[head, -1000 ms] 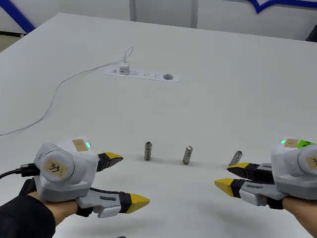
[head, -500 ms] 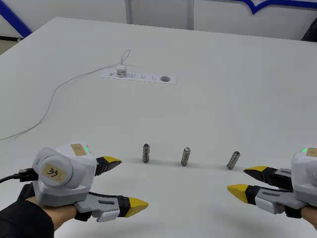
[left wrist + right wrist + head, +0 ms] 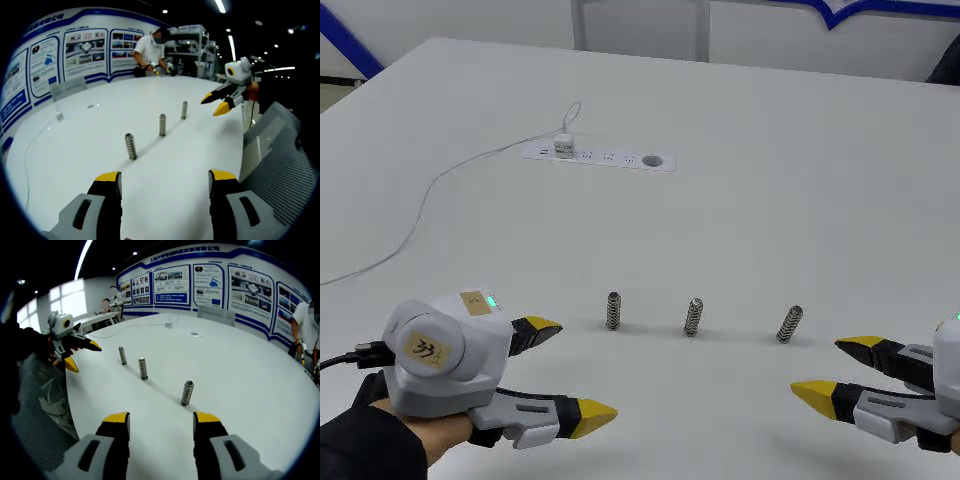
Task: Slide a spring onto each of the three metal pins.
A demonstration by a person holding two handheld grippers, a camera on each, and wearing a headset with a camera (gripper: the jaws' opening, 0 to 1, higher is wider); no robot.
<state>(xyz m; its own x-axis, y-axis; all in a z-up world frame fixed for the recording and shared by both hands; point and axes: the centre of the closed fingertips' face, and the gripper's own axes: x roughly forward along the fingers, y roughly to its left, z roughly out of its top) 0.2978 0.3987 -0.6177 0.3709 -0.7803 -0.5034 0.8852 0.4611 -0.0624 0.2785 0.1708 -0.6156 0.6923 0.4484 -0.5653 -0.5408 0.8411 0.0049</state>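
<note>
Three metal pins stand in a row on the white table, each with a spring around it: the left pin (image 3: pixel 613 310), the middle pin (image 3: pixel 693 316) and the right pin (image 3: pixel 789 323), which leans a little. My left gripper (image 3: pixel 565 368) hovers low at the near left, open and holding nothing. At the near right edge my right gripper (image 3: pixel 840 365) is open too, its yellow tips pointing left, apart from the right pin. The left gripper view has the nearest pin (image 3: pixel 130 146) ahead of the left gripper (image 3: pixel 165 179). The right gripper view has its nearest pin (image 3: pixel 187 392) just beyond the right gripper (image 3: pixel 161 418).
A white power strip (image 3: pixel 602 156) with a plugged adapter lies further back, its cable (image 3: pixel 420 205) running off to the left. The table's near edge (image 3: pixel 65 400) is close behind both grippers. A person (image 3: pixel 150 52) stands at the table's far end.
My right gripper has drawn back to the right and toward me, away from the right pin. The left gripper has hardly moved. The head camera has shifted slightly.
</note>
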